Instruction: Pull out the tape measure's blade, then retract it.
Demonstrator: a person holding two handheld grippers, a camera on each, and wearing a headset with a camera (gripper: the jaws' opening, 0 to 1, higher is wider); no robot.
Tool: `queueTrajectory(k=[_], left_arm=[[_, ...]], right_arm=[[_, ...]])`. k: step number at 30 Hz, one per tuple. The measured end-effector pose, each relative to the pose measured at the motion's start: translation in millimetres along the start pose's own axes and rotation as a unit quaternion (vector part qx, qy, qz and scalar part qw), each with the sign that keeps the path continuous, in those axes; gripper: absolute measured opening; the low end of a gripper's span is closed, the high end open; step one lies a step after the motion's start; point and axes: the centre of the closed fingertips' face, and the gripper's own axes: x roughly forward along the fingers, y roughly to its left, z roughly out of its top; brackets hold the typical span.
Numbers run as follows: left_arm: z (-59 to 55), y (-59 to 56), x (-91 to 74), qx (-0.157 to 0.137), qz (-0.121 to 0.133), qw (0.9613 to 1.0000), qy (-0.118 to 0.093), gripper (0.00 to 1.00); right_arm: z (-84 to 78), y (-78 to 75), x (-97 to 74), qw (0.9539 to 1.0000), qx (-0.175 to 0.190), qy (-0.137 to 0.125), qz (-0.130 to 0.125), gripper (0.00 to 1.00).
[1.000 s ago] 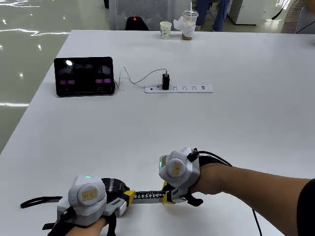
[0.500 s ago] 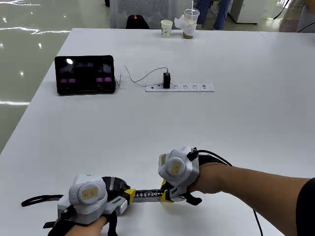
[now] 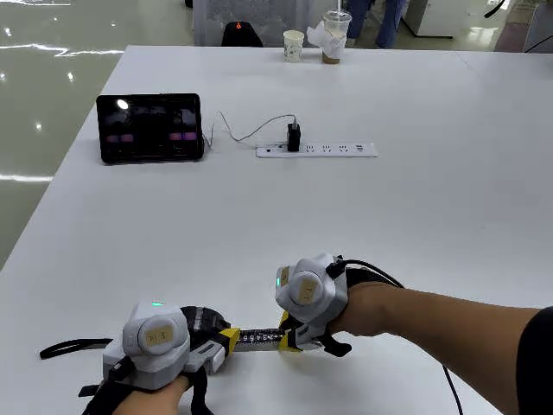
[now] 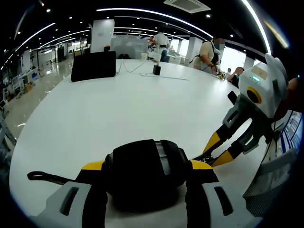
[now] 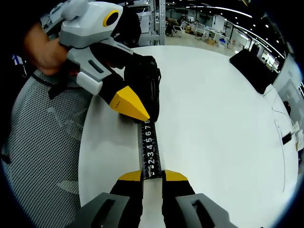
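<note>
Your left gripper [image 4: 147,165] is clamped around the black tape measure case [image 4: 144,175], resting near the front edge of the white table [image 3: 363,225], while your right gripper [image 5: 152,176] pinches the end of the short drawn-out blade [image 5: 148,142] (numbers facing up).

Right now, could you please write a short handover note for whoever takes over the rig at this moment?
Left claw: shut on the case of the tape measure, low over the near edge of the white table.
Right claw: shut on the tip of the blade, close to the case.
Done: the blade is out a short way and runs straight between the two claws; digits up to about 8 can be read on it.
Left: pull further if a longer draw is wanted, then guide the blade back into the case, probably with both grips held until it is home.
</note>
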Motion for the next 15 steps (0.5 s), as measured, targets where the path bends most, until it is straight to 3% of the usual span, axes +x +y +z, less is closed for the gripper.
queueTrajectory(k=[15], left_arm=[[0.5,0.8,0.0,-0.004,-0.001,1.0000,-0.001,0.62]], right_arm=[[11.9,0.8,6.4,0.9999,-0.004,-0.010,0.000,0.11]])
